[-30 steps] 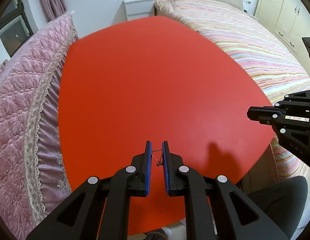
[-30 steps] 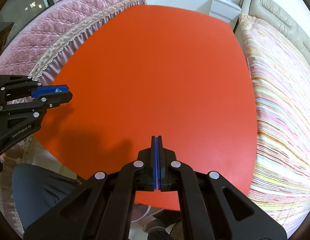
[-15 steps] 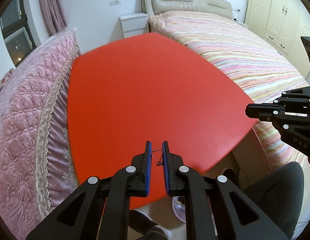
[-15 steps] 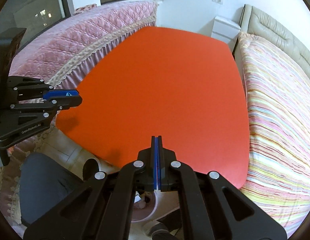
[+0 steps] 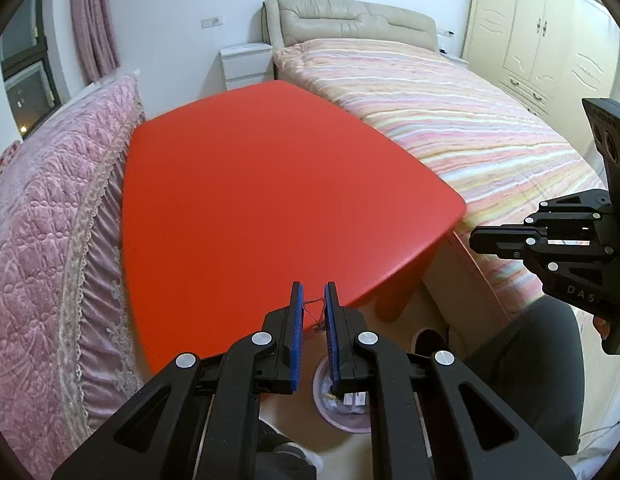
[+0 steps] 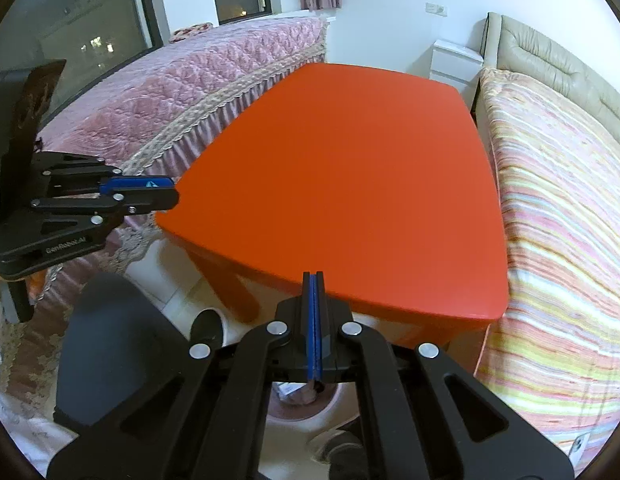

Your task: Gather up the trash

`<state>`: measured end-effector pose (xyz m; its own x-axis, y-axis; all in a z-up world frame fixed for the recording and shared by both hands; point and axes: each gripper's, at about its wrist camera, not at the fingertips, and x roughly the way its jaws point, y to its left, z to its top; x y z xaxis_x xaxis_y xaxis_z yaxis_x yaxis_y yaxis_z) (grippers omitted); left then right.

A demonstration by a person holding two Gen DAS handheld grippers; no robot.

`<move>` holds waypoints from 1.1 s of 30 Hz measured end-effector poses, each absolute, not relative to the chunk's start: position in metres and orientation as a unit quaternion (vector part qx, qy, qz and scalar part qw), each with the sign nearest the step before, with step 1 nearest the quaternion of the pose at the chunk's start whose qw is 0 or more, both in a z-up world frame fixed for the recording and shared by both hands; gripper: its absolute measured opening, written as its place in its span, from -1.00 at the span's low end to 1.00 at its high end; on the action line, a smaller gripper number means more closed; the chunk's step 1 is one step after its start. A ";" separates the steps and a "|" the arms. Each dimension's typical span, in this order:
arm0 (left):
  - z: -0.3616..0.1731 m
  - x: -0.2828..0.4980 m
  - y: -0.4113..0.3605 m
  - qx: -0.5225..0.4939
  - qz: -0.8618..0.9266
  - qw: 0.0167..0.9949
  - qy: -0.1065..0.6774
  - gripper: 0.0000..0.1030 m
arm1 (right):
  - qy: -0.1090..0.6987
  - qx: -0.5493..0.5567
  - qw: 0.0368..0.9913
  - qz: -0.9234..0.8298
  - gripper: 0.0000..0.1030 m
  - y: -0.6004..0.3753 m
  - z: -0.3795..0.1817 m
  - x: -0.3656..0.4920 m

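Two black grippers hang over the near edge of a red table (image 5: 270, 208), which stands between a pink quilted bed (image 5: 42, 232) and a striped bed (image 5: 449, 120).

From the left wrist view, the left gripper (image 5: 313, 304) has its blue pads (image 5: 296, 320) a narrow gap apart, and a thin bent wire or thread (image 5: 314, 314) is strung across that gap, one end touching each pad. Its long axis runs crosswise from pad to pad, with a small curled tail drooping toward the floor. Below the fingers stands a round pale bin (image 5: 341, 404) on the floor, with bits of trash inside; it is partly hidden by the gripper. The right gripper (image 5: 475, 238) reaches in from the right, fingertips pointing left, beside the table's corner. A dark trouser leg (image 5: 521, 360) shows under it.

From the right wrist view, the right gripper (image 6: 313, 280) has its blue pads pressed flat together with nothing between them. The bin (image 6: 306, 404) sits under it, mostly covered. The left gripper (image 6: 166, 196) points right toward the table edge; from this side I cannot tell its gap.
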<state>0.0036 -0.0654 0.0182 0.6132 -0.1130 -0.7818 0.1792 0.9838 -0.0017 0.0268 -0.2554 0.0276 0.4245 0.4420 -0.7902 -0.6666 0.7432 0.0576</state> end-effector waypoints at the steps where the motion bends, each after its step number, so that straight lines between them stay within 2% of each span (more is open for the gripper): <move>1: 0.016 0.000 -0.066 0.036 -0.083 0.897 0.434 -0.78 | 0.422 -0.133 0.833 0.333 -1.00 -0.257 0.026 0.024; 12: -0.011 -0.036 -0.084 0.033 -0.112 0.881 0.458 -0.78 | 0.449 -0.124 0.817 0.339 -1.00 -0.271 0.002 -0.013; 26: -0.028 -0.035 -0.100 0.029 -0.147 0.865 0.479 -0.77 | 0.471 -0.121 0.803 0.344 -0.97 -0.275 -0.011 -0.023; 27: -0.029 -0.034 -0.100 0.026 -0.149 0.864 0.480 -0.71 | 0.471 -0.124 0.804 0.341 -0.96 -0.276 -0.011 -0.022; 29: -0.032 -0.032 -0.099 0.026 -0.141 0.861 0.487 -0.37 | 0.472 -0.130 0.808 0.327 -0.46 -0.276 -0.013 -0.019; 30: -0.034 -0.030 -0.097 0.025 -0.137 0.862 0.488 0.13 | 0.470 -0.125 0.811 0.325 0.18 -0.277 -0.013 -0.019; 31: -0.034 -0.029 -0.095 0.019 -0.134 0.863 0.486 0.59 | 0.466 -0.119 0.815 0.323 0.54 -0.279 -0.013 -0.018; 32: -0.034 -0.029 -0.092 0.012 -0.130 0.867 0.482 0.68 | 0.465 -0.118 0.817 0.320 0.63 -0.280 -0.013 -0.017; 33: -0.034 -0.029 -0.090 0.015 -0.124 0.868 0.480 0.68 | 0.467 -0.116 0.818 0.315 0.76 -0.281 -0.014 -0.016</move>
<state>-0.0292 -0.0903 -0.0337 0.5088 -0.2010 -0.8371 0.2290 0.9689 -0.0935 -0.0161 -0.2808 -0.0139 0.3653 0.4064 -0.8375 -0.6228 0.7754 0.1046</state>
